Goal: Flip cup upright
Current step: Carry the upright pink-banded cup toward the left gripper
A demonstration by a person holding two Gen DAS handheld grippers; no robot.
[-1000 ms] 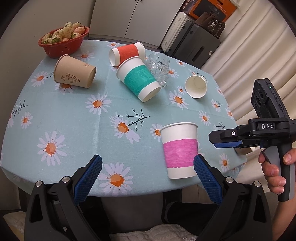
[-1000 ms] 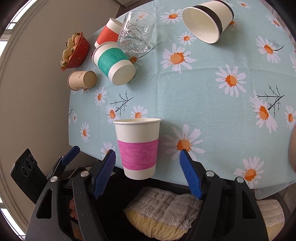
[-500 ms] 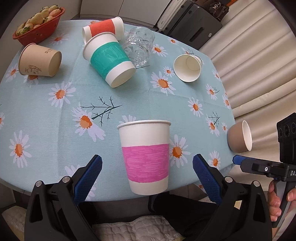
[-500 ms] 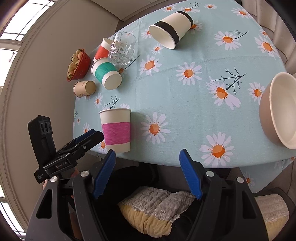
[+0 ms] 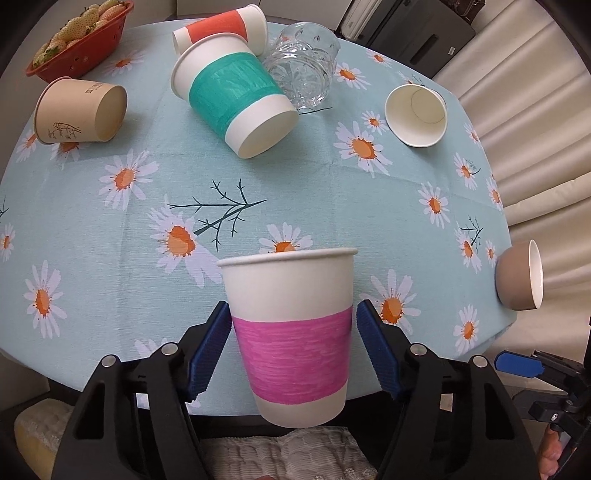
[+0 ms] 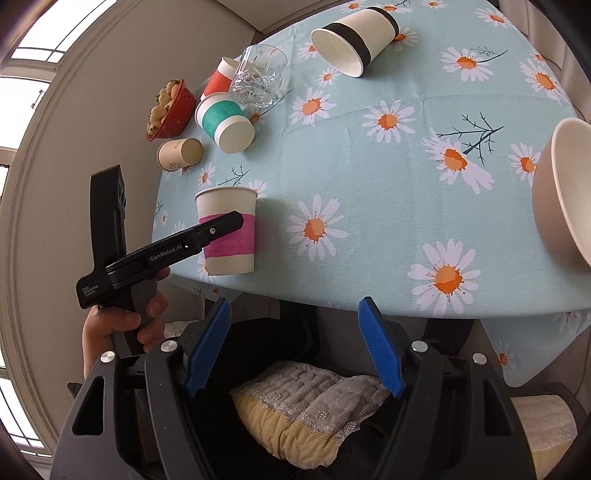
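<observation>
A white paper cup with a pink band (image 5: pixel 291 332) stands upright at the near edge of the table, also in the right wrist view (image 6: pixel 227 230). My left gripper (image 5: pixel 293 347) has its jaws on either side of the cup, close to its walls; contact is not clear. It shows from the side in the right wrist view (image 6: pixel 221 225). My right gripper (image 6: pixel 293 345) is open and empty, off the table's near edge, right of the cup.
Lying on their sides: a green-banded cup (image 5: pixel 236 107), a red-banded cup (image 5: pixel 221 31), a tan cup (image 5: pixel 79 110), a black-banded cup (image 6: pixel 354 38). A glass tumbler (image 5: pixel 303 70), a red bowl of strawberries (image 5: pixel 77 37), a brown bowl (image 5: pixel 519 280) at the right edge.
My left gripper has moved forward around the pink-banded cup and its jaws have narrowed onto it. My right gripper has drawn back and away to the right.
</observation>
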